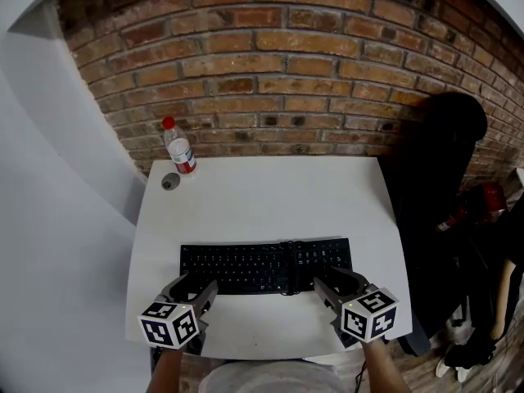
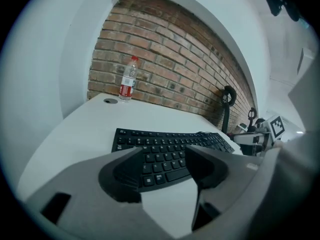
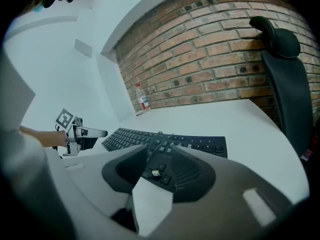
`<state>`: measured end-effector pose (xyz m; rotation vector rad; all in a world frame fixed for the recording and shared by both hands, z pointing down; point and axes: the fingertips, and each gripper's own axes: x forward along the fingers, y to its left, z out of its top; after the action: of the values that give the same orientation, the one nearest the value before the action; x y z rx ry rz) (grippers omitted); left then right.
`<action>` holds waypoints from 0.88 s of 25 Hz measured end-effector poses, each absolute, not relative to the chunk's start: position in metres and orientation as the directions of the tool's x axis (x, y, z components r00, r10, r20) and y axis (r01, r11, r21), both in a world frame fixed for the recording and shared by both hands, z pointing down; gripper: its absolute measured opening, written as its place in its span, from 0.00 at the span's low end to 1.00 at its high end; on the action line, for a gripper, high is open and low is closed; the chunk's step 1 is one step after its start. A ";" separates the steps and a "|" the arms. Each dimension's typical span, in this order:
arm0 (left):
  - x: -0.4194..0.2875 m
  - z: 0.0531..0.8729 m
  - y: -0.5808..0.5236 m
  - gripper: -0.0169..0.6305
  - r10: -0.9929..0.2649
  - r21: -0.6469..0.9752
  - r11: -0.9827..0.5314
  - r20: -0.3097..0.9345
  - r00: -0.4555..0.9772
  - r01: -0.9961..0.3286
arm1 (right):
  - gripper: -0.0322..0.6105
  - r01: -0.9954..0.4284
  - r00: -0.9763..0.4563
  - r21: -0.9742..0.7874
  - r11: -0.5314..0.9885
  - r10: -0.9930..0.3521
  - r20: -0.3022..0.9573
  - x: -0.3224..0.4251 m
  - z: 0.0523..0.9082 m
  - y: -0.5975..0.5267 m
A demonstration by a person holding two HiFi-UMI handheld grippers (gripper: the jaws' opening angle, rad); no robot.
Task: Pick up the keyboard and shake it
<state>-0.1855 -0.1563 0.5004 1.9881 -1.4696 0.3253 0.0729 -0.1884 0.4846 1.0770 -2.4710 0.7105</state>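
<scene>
The keyboard (image 1: pixel 266 267) is black with pale key legends, on a plain white table (image 1: pixel 262 195). Behind the keyboard, a brick wall (image 1: pixel 286 64) shows red-brown and orange courses with grey mortar, and a clear bottle (image 1: pixel 178 147) has a red cap and red label. Nearer than the keyboard, the left gripper (image 1: pixel 192 289) and right gripper (image 1: pixel 336 285) are grey, each bearing black-and-white square markers.

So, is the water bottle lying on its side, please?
No, the bottle stands upright at the far left corner of the table.

White table (image 1: pixel 262 195) against a brick wall (image 1: pixel 270 64), black chair (image 1: pixel 442 137) at its right.
</scene>
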 end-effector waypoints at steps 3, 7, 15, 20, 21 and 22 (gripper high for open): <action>-0.201 0.505 -0.165 0.50 -0.759 0.335 -0.166 0.557 0.337 -0.928 | 0.33 -0.772 -0.625 -0.298 0.562 -0.585 0.516 0.077 0.490 -0.198; -0.218 0.514 -0.173 0.57 -0.750 0.320 -0.151 0.579 0.319 -0.935 | 0.36 -0.796 -0.595 -0.286 0.533 -0.605 0.529 0.086 0.493 -0.207; -0.232 0.525 -0.188 0.69 -0.717 0.358 -0.136 0.608 0.341 -0.924 | 0.49 -0.819 -0.564 -0.289 0.496 -0.607 0.559 0.109 0.500 -0.229; -0.231 0.532 -0.199 0.73 -0.692 0.380 -0.140 0.623 0.365 -0.914 | 0.60 -0.820 -0.568 -0.339 0.461 -0.584 0.580 0.123 0.512 -0.243; -0.230 0.533 -0.202 0.74 -0.687 0.381 -0.143 0.626 0.369 -0.913 | 0.62 -0.820 -0.570 -0.349 0.454 -0.580 0.582 0.126 0.514 -0.246; -0.230 0.534 -0.204 0.74 -0.682 0.382 -0.146 0.629 0.372 -0.913 | 0.63 -0.817 -0.573 -0.360 0.449 -0.575 0.584 0.128 0.517 -0.249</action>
<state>-0.2301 -0.2045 0.5339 1.8997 -1.3802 0.3986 0.1279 -0.2491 0.5165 1.1780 -2.3271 0.8835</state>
